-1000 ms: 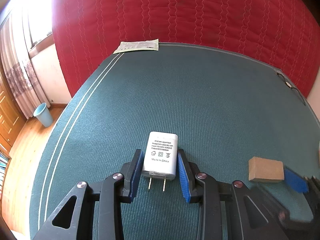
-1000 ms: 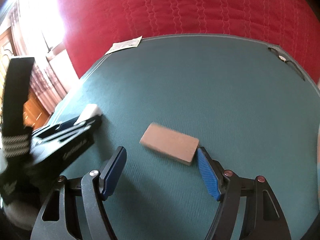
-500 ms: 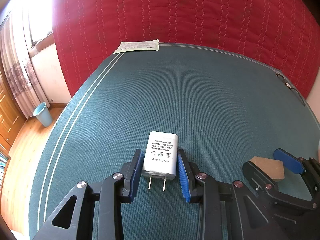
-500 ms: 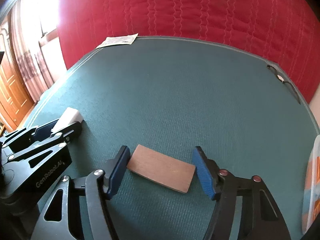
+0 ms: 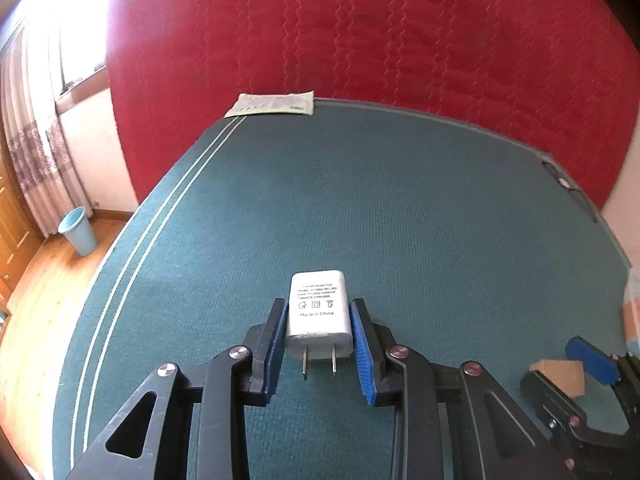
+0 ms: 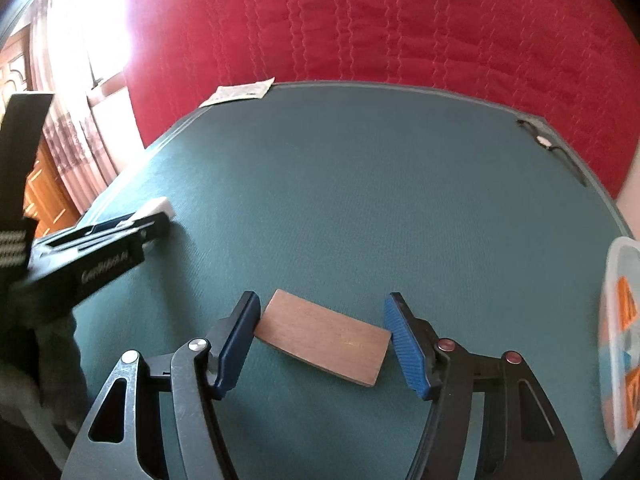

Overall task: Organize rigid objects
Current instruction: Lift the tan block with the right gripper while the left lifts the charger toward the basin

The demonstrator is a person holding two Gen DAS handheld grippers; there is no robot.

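From where I sit, the biggest thing in both feeds is the red quilted cover (image 5: pixel 380 40) rising behind a bed spread with a teal ribbed mat (image 5: pixel 360 208). That mat carries everything I am working with. Off its left edge I see wooden floor, a curtain (image 5: pixel 36 152) and a pale blue bin (image 5: pixel 78 231) standing below the window. At the far right edge of the right wrist view there is a clear plastic container (image 6: pixel 622 344) with orange and blue shapes inside; I cannot tell what they are.

Next down in size, my left tool (image 5: pixel 318 344) has its blue pads pressed against both sides of a white power adapter (image 5: pixel 318 312), which lies flat on the mat with its label up and its two prongs pointing back toward the camera. The jaws are closed on it.

My right tool (image 6: pixel 324 340) stands about half open around a flat brown wooden block (image 6: pixel 324 338) that lies on the mat at a slant between the pads. The left pad touches or nearly touches the block's near-left corner; the right pad stands just clear of its far-right corner, so the block is not clamped. In the left wrist view the same block (image 5: pixel 558 372) shows low on the right.

A printed paper packet (image 5: pixel 272 104) lies at the mat's far-left corner, and a thin dark cord (image 6: pixel 552 148) runs along its far-right edge.
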